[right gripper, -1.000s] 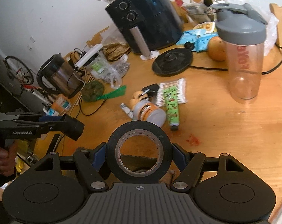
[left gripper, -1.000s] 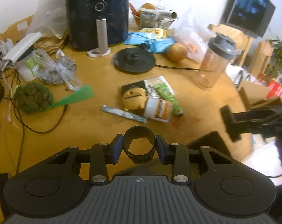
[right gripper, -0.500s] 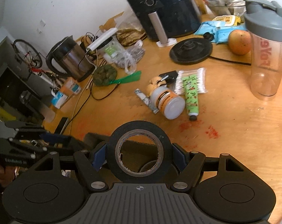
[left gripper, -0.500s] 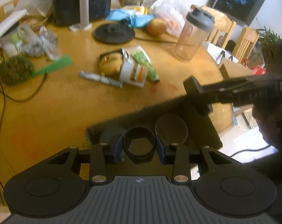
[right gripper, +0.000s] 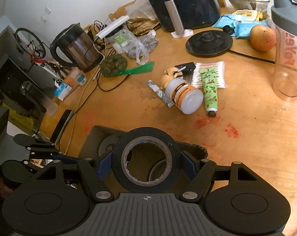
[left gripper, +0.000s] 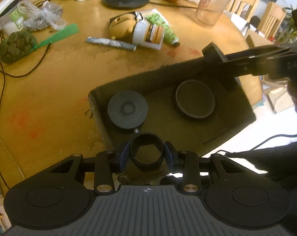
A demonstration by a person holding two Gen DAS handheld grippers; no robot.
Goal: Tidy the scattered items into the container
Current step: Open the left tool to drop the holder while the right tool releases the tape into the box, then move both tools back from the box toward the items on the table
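The container (left gripper: 168, 72) is a dark, open rectangular box at the bench (left gripper: 50, 102) edge, in the lower middle of the left wrist view. Two round dark objects lie in it: one grey disc (left gripper: 127, 111) and one shallow lid (left gripper: 195, 100). The left gripper (left gripper: 146, 155) pinches a small black ring (left gripper: 146, 154) between its fingers, low in the frame over the box's near edge. The right gripper (right gripper: 146, 167) pinches one black tape roll (right gripper: 146, 163), low in its view over the box.

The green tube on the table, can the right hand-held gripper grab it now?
Probably not yet: the right hand-held gripper is already full, clamped on a black tape roll. The green tube lies uncovered beside the white jar.
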